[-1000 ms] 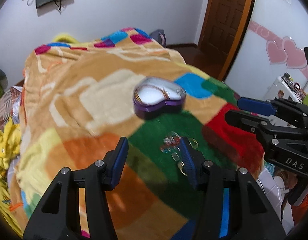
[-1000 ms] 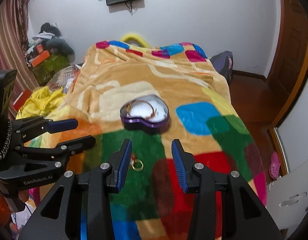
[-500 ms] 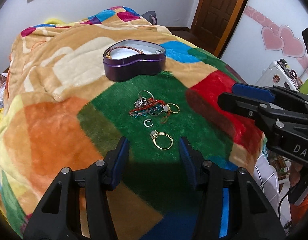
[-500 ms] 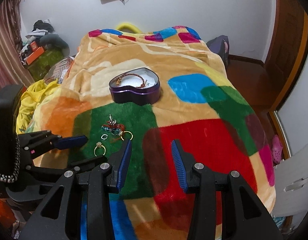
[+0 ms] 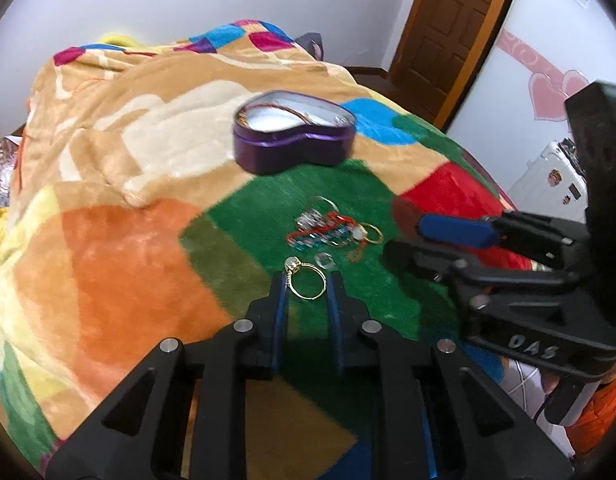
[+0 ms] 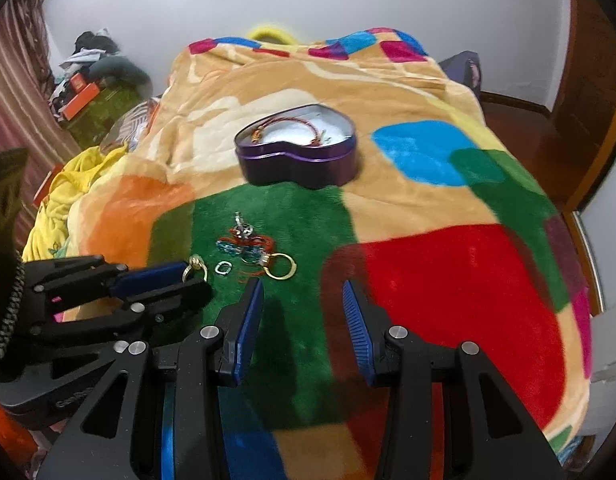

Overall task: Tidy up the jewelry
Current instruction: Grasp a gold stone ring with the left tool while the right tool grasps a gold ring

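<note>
The left tool (image 5: 306, 282) had just been closing its jaws around a gold ring (image 5: 306, 283) on the green patch of the blanket (image 5: 120, 264). Just beyond lay a jewelry pile (image 5: 332, 230); farther off stood a purple heart-shaped box (image 5: 294, 138). The right tool (image 5: 420, 240) hovered at right.

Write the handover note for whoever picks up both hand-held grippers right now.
Left hand-held gripper: jaws have just been closing around the gold ring on the green patch of the blanket; a firm pinch is not clear.
Right hand-held gripper: open, empty, hovering beside the pile.
Done: a red cord bracelet lies in the purple heart-shaped tin.
Left: the gold ring, the small clear ring, the beaded tangle and the second gold ring go in the tin.
</note>
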A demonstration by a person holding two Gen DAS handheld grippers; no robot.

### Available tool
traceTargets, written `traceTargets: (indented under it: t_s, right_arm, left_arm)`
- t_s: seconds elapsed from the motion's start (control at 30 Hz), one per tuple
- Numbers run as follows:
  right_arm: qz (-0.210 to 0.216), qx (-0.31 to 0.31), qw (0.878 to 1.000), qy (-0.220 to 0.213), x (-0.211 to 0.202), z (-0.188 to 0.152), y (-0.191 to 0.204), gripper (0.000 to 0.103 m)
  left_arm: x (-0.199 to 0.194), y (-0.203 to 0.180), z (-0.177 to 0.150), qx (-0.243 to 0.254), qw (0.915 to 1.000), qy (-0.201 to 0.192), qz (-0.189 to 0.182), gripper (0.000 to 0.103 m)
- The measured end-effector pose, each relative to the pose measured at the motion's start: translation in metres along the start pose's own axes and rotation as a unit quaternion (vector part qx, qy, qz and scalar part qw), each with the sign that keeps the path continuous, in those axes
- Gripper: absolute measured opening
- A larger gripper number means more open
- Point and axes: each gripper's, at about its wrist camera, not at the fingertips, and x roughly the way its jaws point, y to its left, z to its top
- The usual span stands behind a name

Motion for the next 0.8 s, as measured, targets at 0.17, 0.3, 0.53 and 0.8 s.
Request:
traceTargets:
  t_s: [0.17,0.3,0.53,0.8]
  right_arm:
    - [0.01,-0.002,1.0,0.005,0.013,0.003,0.003,0.038]
    - [0.011,-0.015,1.0,-0.001,0.018,0.002,0.006,0.033]
    - [0.009,-0.046,0.999,-0.005,0.014,0.004,0.011,0.019]
    - [0.002,-0.033,0.999,-0.038,-0.007,0.014,0.004,0.019]
  left_arm:
    - [-0.004,0.012,0.003,-0.009,0.9999,-0.009,0.011,0.019]
    - [-0.002,0.017,0.003,-0.018,0.9998,-0.007,0.011,0.019]
    - [-0.006,0.014,0.008,-0.012,0.9997,-0.015,0.013,0.019]
    - [-0.02,0.013,0.024,-0.008,0.999,-0.042,0.016,0.019]
